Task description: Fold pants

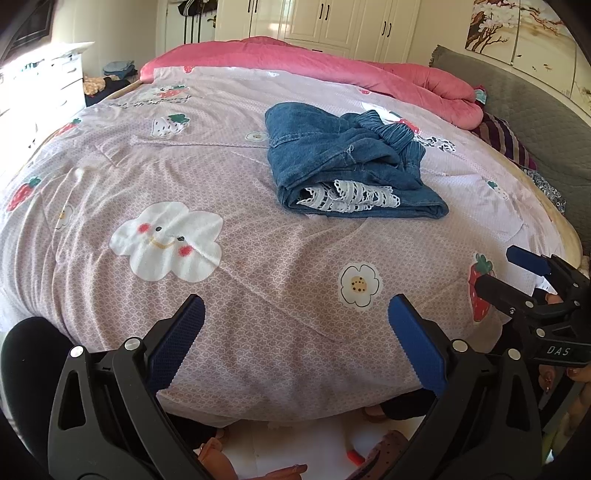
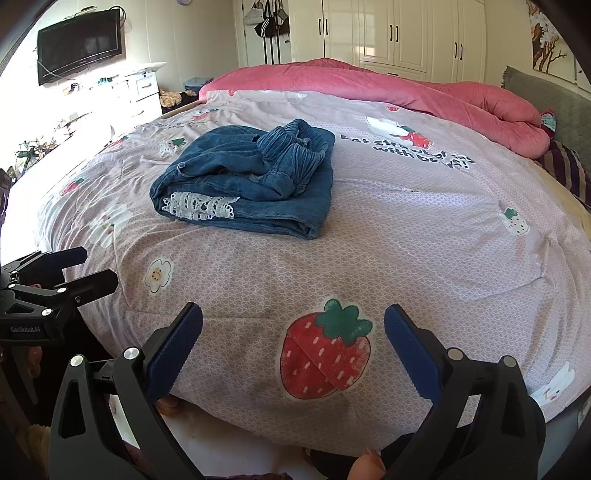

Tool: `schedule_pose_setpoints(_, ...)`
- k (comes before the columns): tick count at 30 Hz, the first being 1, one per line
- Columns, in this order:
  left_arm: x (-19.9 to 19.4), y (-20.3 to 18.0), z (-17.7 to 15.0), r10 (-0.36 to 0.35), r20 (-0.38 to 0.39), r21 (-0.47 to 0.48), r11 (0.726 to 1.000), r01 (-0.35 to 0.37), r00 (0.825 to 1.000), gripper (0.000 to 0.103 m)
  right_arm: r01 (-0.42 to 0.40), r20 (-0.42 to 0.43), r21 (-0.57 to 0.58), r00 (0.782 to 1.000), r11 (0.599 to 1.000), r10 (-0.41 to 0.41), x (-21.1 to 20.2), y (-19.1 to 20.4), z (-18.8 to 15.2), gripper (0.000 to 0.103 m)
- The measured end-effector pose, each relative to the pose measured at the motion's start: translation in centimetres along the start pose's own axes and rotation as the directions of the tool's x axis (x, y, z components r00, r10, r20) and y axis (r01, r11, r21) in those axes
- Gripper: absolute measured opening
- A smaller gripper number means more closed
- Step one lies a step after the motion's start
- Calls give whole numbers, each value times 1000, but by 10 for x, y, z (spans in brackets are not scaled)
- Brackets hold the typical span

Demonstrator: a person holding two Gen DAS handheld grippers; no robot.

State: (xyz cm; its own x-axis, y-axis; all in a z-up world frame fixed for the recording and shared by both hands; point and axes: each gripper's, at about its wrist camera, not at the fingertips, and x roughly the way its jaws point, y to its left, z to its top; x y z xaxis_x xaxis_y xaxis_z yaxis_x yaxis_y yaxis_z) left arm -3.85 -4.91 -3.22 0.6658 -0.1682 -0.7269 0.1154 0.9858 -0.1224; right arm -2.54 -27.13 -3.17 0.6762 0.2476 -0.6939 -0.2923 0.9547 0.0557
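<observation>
The blue denim pants with white lace trim (image 1: 347,162) lie bunched in a rough bundle on the pink patterned quilt (image 1: 221,295), far ahead of both grippers and well apart from them. The bundle's long axis runs near-to-far, lace edge nearest, gathered waistband (image 2: 295,147) on top. It lies right of the left gripper (image 1: 295,343) and left of the right gripper (image 2: 293,350); neither is clearly nearer. Both grippers stand wide apart, empty, over the near quilt edge.

Sunlit bedroom: white wardrobes (image 2: 406,33), wall-mounted television (image 2: 79,44), white dresser (image 2: 146,90).
</observation>
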Motion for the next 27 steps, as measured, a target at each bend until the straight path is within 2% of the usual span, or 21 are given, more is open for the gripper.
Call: schedule_pose_setpoints(27,-5,-5,1,8,17,29,1000,-8,1000,94,22,4,7,1000,1000,-22,-4,0,0,98)
